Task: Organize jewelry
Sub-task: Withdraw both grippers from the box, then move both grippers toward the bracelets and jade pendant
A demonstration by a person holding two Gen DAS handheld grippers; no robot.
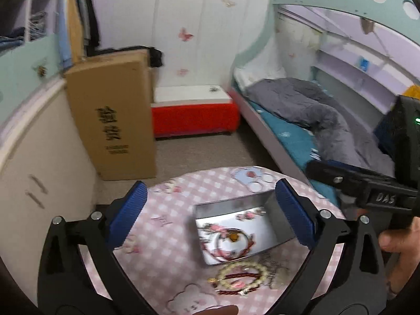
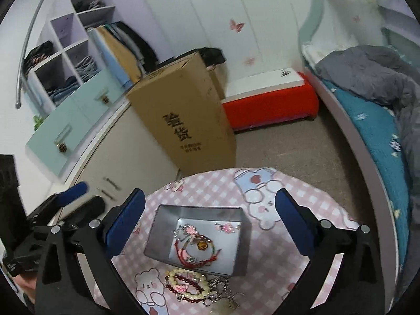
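An open silver tin (image 1: pixel 225 206) (image 2: pixel 194 210) stands on a round table with a pink checked cloth (image 1: pixel 162 225) (image 2: pixel 210 183). In the tin lie red cord bracelets with pink charms (image 1: pixel 231 239) (image 2: pixel 194 244). In front of the tin sits a pile of cream and dark red bead bracelets (image 1: pixel 244 275) (image 2: pixel 189 283), with a silver chain (image 2: pixel 223 294) beside it. My left gripper (image 1: pixel 210 183) hovers open above the tin, with nothing between its blue pads. My right gripper (image 2: pixel 210 193) is likewise open and empty over the tin. Each gripper shows at the edge of the other's view.
A tall cardboard box (image 1: pixel 113 120) (image 2: pixel 183 120) stands on the floor beyond the table, beside a cream cabinet (image 1: pixel 39 157). A red bench (image 1: pixel 194 115) sits against the far wall. A bed with a grey duvet (image 1: pixel 302 110) runs along the right. A person's fingers (image 1: pixel 396 239) hold the right gripper.
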